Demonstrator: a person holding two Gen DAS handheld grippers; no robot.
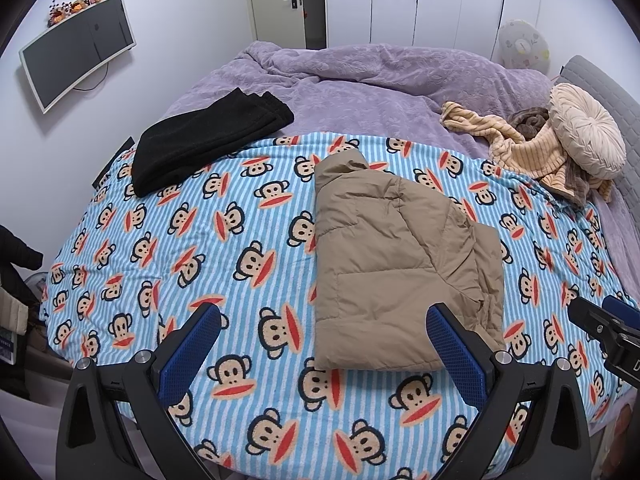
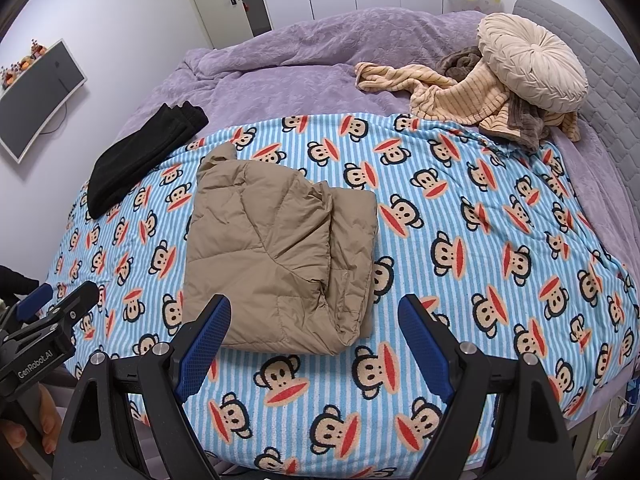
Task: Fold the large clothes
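Note:
A tan puffer jacket [image 1: 396, 264] lies folded into a compact rectangle on the blue striped monkey-print blanket [image 1: 208, 264]; the right wrist view shows the jacket [image 2: 276, 256] left of centre. My left gripper [image 1: 324, 324] hovers open over the blanket near the bed's front edge, its right finger in front of the jacket's near corner, nothing held. My right gripper [image 2: 314, 316] is open too, just short of the jacket's near edge, empty. Each gripper shows at the other view's side: the right gripper [image 1: 608, 328] and the left gripper [image 2: 52, 312].
Folded black trousers [image 1: 208, 140] lie at the back left of the blanket. A purple duvet [image 1: 360, 80] covers the far half of the bed. A striped beige garment [image 1: 528, 148] and a round cream cushion [image 1: 588, 128] sit at the back right by the grey headboard [image 2: 592, 60].

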